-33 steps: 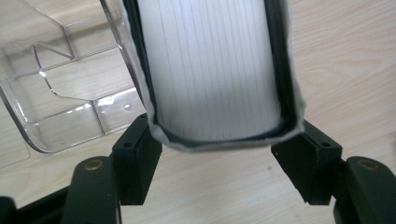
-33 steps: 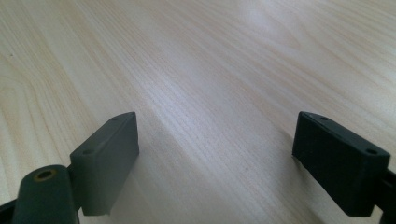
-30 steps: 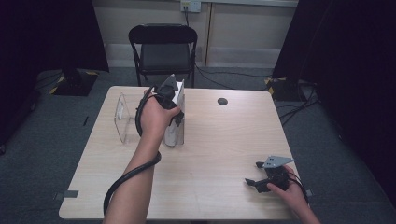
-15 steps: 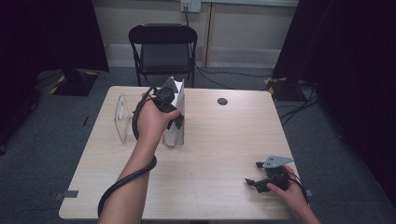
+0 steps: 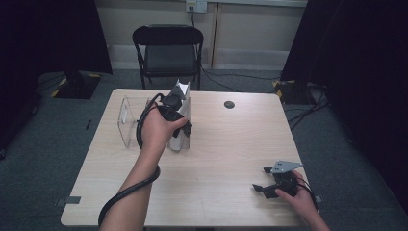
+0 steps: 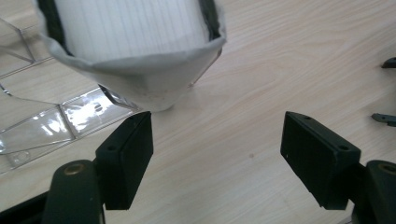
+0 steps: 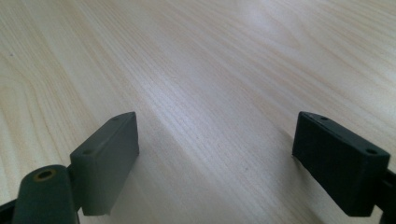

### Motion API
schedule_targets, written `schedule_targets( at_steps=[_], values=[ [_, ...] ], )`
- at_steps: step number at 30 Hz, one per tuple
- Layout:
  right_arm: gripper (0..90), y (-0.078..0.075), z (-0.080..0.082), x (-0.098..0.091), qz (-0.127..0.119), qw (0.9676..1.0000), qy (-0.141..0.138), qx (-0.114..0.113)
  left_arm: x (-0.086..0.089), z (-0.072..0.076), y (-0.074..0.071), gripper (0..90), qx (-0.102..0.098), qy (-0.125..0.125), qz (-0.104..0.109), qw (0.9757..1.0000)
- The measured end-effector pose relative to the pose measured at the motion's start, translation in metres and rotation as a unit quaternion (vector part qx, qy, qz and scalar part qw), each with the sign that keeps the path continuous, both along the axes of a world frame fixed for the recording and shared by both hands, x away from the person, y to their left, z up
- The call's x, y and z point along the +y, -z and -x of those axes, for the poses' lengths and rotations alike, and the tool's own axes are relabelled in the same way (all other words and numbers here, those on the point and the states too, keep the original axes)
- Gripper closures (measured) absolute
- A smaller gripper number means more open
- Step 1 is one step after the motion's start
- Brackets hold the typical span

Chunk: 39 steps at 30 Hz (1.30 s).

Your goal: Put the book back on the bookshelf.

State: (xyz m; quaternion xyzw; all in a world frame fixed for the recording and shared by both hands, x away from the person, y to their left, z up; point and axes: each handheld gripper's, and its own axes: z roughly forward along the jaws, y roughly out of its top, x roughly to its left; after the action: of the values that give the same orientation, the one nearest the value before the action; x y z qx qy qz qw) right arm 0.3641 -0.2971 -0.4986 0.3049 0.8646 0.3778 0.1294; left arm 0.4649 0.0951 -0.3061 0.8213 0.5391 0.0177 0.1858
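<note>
A white, cone-shaped paper pouch (image 5: 182, 95) stands upright at the table's far left-centre, next to a clear plastic holder (image 5: 126, 120). My left gripper (image 5: 180, 126) is right against the pouch's near side. In the left gripper view the pouch's tip (image 6: 140, 70) hangs just beyond the open jaws of my left gripper (image 6: 217, 140), with the clear holder (image 6: 51, 126) to its left. The jaws have just been opening and only bare table lies between them. My right gripper (image 5: 262, 188) rests open at the near right of the table. The right gripper view has nothing but wood between the jaws of my right gripper (image 7: 217, 140).
A light wooden table (image 5: 231, 144) carries a small black disc (image 5: 229, 104) at its far right-centre. Behind the table stands a black folding chair (image 5: 168, 53). A black cable loops round the left forearm (image 5: 130, 192). Dark curtains hang on both sides.
The left hand has drawn back slightly toward the near side of the pouch. The right hand and its gripper have kept still.
</note>
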Motion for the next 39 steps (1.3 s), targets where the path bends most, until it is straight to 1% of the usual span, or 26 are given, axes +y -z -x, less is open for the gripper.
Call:
schedule_targets(
  at_steps=[2,4,8,9,13,14,15,16,20,22,23,24,25,29,31,33,34,36,38,39],
  values=[
    [14.1,0.000,0.000,0.000,0.000,1.0000,0.000,0.000,0.000,0.001,0.000,25.2,-0.002,-0.003,0.002,1.0000],
    [14.1,0.000,0.000,0.000,0.000,1.0000,0.000,0.000,0.001,0.001,0.000,25.0,-0.002,0.002,0.002,1.0000],
    [14.0,0.000,0.000,0.000,0.000,1.0000,0.000,0.000,0.002,0.002,0.002,22.9,-0.005,0.001,0.006,1.0000],
    [14.1,0.000,0.000,0.000,0.000,1.0000,0.000,0.000,0.002,0.002,0.003,22.3,-0.007,0.004,0.006,1.0000],
    [14.1,0.000,0.000,0.000,0.000,1.0000,0.000,0.000,0.001,0.004,0.006,21.9,-0.006,0.003,0.009,0.9999],
    [14.0,0.000,0.000,0.000,0.000,1.0000,0.000,0.000,0.001,0.004,0.007,21.7,-0.006,0.009,0.011,0.9999],
    [14.0,0.000,0.000,0.000,0.000,1.0000,0.000,0.000,0.000,0.005,0.007,21.6,-0.004,0.004,0.013,0.9999],
    [14.0,0.000,0.000,0.000,0.000,1.0000,0.000,0.000,0.000,0.005,0.008,21.2,-0.006,0.010,0.012,0.9999],
    [14.0,0.000,0.000,0.000,0.000,1.0000,0.000,0.000,-0.003,0.007,0.010,21.0,-0.006,0.015,0.015,0.9998],
    [14.1,0.000,0.000,0.000,0.000,1.0000,0.000,-0.001,-0.005,0.008,0.010,21.0,-0.008,0.018,0.013,0.9997],
    [14.0,0.000,0.000,0.000,0.000,1.0000,0.000,0.000,-0.006,0.008,0.011,21.0,-0.009,0.023,0.014,0.9996],
    [14.0,0.000,0.000,0.000,0.000,1.0000,0.000,0.000,-0.007,0.008,0.011,21.0,-0.008,0.019,0.015,0.9997],
    [14.0,0.000,0.000,0.000,0.000,1.0000,0.000,0.000,-0.008,0.009,0.012,21.0,-0.007,0.025,0.016,0.9995],
    [14.0,0.000,0.000,0.000,0.000,1.0000,0.000,0.000,-0.011,0.010,0.013,21.0,-0.006,0.028,0.022,0.9993],
    [14.0,0.000,0.000,0.000,0.000,1.0000,0.000,0.000,-0.011,0.011,0.015,21.1,-0.006,0.033,0.022,0.9992],
    [14.1,0.000,0.000,0.000,0.000,1.0000,0.000,0.000,-0.012,0.011,0.016,21.1,-0.006,0.034,0.022,0.9992],
    [14.0,0.000,0.000,0.000,0.000,1.0000,0.000,0.000,-0.013,0.012,0.017,21.3,-0.007,0.029,0.024,0.9993],
    [14.1,0.000,0.000,0.000,0.000,1.0000,0.000,0.000,-0.014,0.012,0.017,21.4,-0.006,0.038,0.025,0.9989],
    [14.1,0.000,0.000,0.000,0.000,1.0000,0.000,0.000,-0.015,0.013,0.018,21.4,-0.005,0.042,0.027,0.9987],
    [14.0,0.000,0.000,0.000,0.000,1.0000,0.000,0.000,-0.017,0.014,0.019,21.4,-0.004,0.040,0.028,0.9988]
  ],
)
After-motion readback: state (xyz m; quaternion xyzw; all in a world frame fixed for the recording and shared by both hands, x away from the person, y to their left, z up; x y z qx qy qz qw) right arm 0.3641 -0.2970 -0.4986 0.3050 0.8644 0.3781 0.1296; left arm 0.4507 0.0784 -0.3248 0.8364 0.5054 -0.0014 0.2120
